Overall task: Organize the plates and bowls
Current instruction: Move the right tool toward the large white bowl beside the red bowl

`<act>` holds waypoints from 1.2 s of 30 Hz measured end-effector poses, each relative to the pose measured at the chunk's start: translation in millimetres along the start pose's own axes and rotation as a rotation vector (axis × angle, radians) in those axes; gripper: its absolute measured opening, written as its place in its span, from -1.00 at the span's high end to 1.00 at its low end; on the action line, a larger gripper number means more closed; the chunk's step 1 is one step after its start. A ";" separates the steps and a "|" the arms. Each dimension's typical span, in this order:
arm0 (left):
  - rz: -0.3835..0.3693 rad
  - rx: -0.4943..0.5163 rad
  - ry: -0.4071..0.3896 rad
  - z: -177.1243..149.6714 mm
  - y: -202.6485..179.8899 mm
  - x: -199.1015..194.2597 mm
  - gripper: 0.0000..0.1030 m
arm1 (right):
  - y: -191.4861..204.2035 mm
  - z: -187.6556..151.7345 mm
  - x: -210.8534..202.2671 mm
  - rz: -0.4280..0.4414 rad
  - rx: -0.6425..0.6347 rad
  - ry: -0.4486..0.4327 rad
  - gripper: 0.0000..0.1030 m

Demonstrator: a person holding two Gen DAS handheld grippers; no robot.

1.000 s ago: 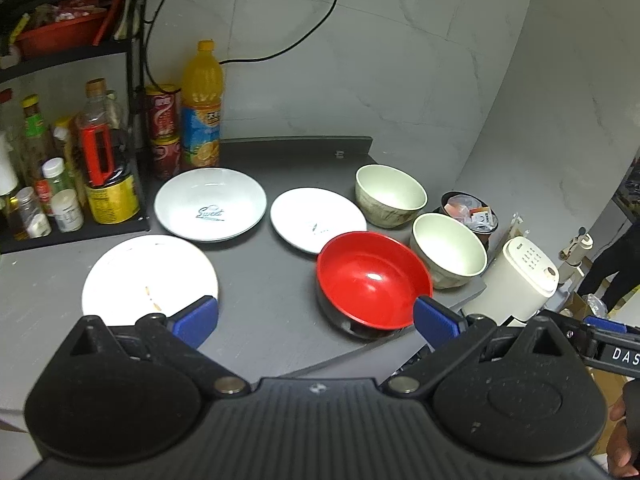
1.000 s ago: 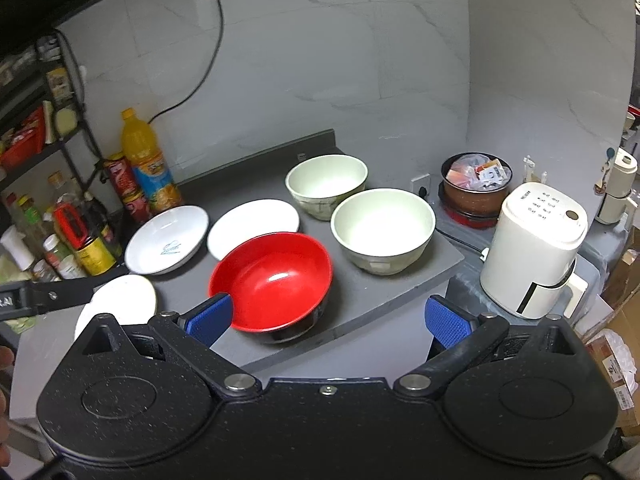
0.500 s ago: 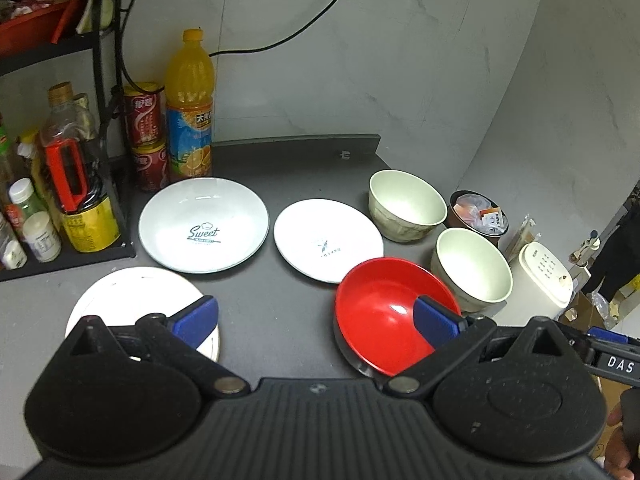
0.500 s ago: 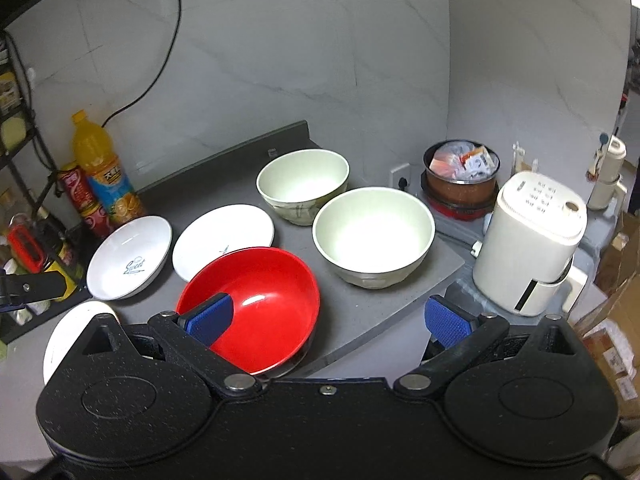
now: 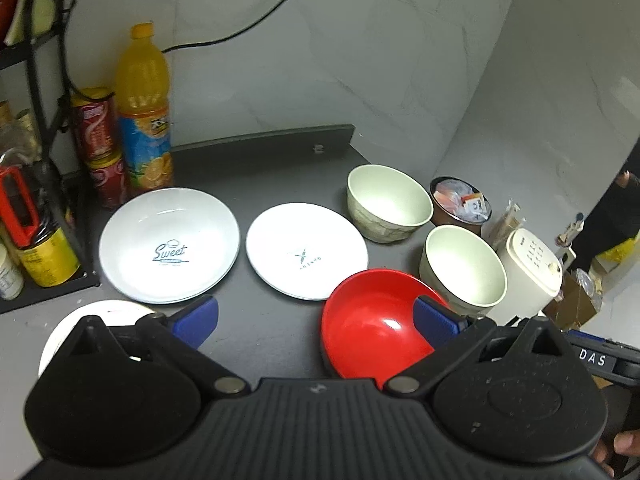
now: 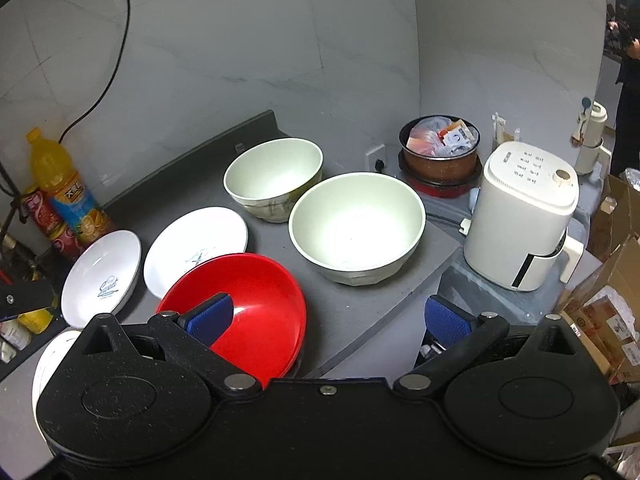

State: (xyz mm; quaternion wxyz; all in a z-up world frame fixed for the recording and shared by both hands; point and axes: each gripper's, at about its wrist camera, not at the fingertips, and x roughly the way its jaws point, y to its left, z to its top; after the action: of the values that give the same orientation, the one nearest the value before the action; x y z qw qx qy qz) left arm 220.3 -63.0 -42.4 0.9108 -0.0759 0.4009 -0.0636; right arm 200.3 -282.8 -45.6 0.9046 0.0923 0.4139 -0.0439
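On the dark counter lie a deep white "Sweet" plate [image 5: 170, 244], a flat white plate [image 5: 306, 256], a third white plate [image 5: 100, 312] at the front left, a red bowl [image 5: 372, 324] and two cream bowls [image 5: 390, 208] [image 5: 464, 270]. My left gripper [image 5: 316, 318] is open and empty, above the counter between the front plate and the red bowl. My right gripper [image 6: 328, 318] is open and empty; its left finger hangs over the red bowl [image 6: 248, 292], with the larger cream bowl [image 6: 358, 226] just beyond. The other cream bowl [image 6: 274, 178] and plates [image 6: 196, 250] [image 6: 102, 276] lie further left.
An orange juice bottle [image 5: 144, 112] and red cans [image 5: 96, 128] stand by the back wall beside a rack of jars [image 5: 36, 240]. A white appliance [image 6: 524, 216] and a brown pot of packets [image 6: 440, 148] sit right of the counter edge. Cardboard boxes [image 6: 608, 280] lie far right.
Both grippers have moved forward and lower toward the dishes; the red bowl now lies partly under each gripper's finger. Nothing was grasped and no dish moved.
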 end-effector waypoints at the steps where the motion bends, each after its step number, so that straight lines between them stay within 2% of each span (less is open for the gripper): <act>1: 0.002 0.006 0.007 1.2 -0.7 2.8 -0.99 | -0.4 0.9 1.0 -0.004 -0.001 0.000 -0.99; 11: -0.047 0.001 0.037 12.3 -11.6 31.9 -0.99 | -12.8 17.0 24.8 -0.022 0.004 0.007 -0.98; 16: -0.055 -0.009 0.050 19.2 -22.4 53.1 -0.95 | -29.1 30.4 44.0 0.000 0.011 0.029 -0.77; 23: -0.076 -0.014 0.057 30.2 -45.0 86.1 -0.94 | -51.7 47.0 74.8 0.012 0.025 0.085 -0.62; 28: -0.085 -0.011 0.085 35.9 -60.4 110.3 -0.84 | -70.6 53.3 94.4 0.012 0.049 0.125 -0.39; 36: -0.090 -0.001 0.128 41.8 -86.9 143.9 -0.69 | -95.0 57.2 120.6 0.043 0.088 0.188 -0.25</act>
State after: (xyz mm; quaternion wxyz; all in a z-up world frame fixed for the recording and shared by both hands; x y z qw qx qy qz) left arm 343.0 -170.0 -101.8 0.8795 -0.0900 0.4544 -0.1088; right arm 306.7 -387.9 -112.7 0.8575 0.1445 0.4926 -0.0341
